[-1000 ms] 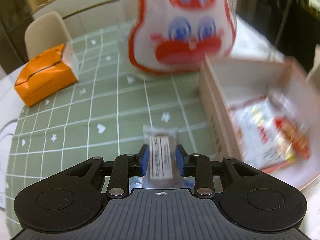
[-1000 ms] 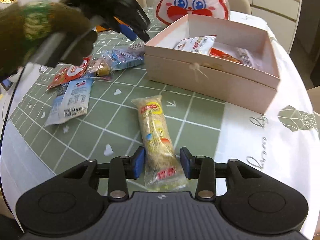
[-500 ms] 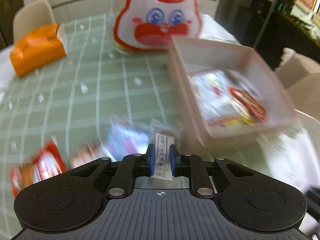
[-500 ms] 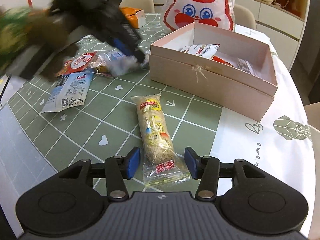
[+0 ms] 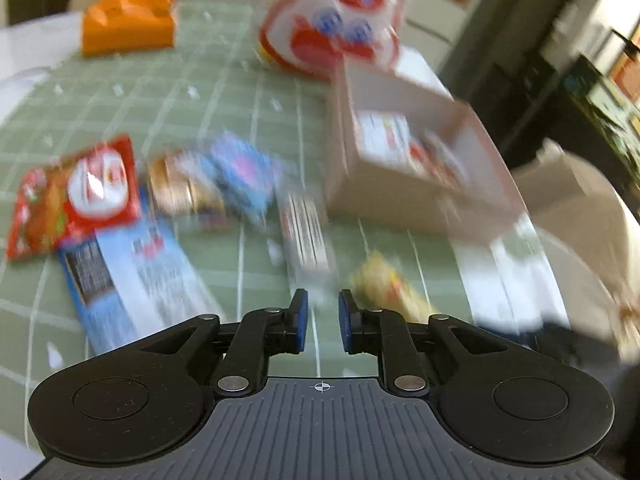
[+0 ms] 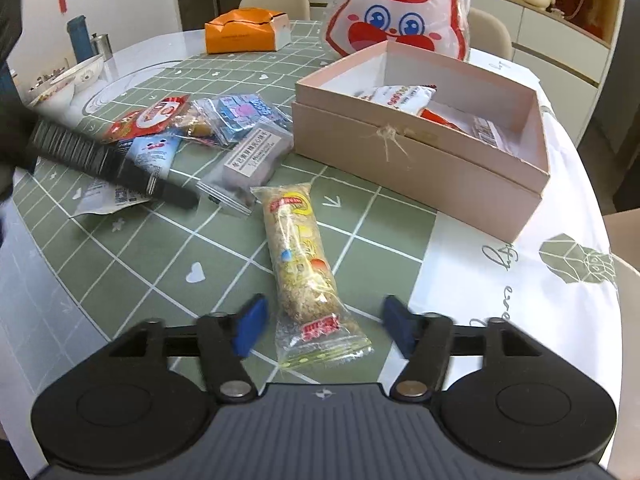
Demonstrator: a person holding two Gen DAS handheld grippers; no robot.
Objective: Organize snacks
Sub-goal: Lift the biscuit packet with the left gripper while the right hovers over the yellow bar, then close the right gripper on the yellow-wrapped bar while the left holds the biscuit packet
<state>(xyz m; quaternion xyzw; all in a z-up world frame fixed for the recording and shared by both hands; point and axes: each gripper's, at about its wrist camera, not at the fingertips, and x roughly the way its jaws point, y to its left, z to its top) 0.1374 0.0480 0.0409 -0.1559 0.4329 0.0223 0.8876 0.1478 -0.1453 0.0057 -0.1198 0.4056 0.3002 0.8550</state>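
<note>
A pink open box holds several snack packets; it also shows blurred in the left wrist view. A long yellow snack bar lies on the mat just ahead of my right gripper, which is open wide around its near end and not touching it. A grey packet with a white label lies beside the box, apart from my left gripper, which is slightly open and empty above the mat. My left gripper also shows in the right wrist view. Red, blue and white packets lie to the left.
A large rabbit-face bag stands behind the box. An orange box sits at the far side. Bowls and a blue bottle stand at the far left. The table edge is close on the right.
My left gripper let go of the grey packet, which now lies by the box, and pulled back. My right gripper's jaws opened wider around the yellow bar.
</note>
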